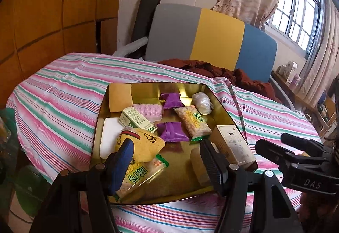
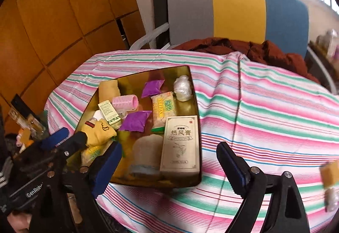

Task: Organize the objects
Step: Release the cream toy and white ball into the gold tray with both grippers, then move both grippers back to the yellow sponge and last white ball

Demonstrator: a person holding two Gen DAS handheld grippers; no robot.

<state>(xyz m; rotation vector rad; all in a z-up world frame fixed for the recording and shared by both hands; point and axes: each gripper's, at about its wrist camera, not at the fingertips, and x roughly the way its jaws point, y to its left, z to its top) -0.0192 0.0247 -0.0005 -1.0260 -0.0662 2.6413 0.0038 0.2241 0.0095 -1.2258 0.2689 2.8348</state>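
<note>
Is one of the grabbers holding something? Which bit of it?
Nothing is held. The left gripper hangs open over the gold tin, one finger in front of the yellow plush toy. The right gripper is open too.

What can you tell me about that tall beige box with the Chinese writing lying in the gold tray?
The beige box is a slim cardboard carton, shut, lying flat with its printed face up: dark Chinese characters in a banner, a small red mark above, a line drawing of a plant below. It lies in the near right corner of the gold tray, along its right wall. A roll of tan cloth lies close at its left. Neither gripper touches it.
</note>
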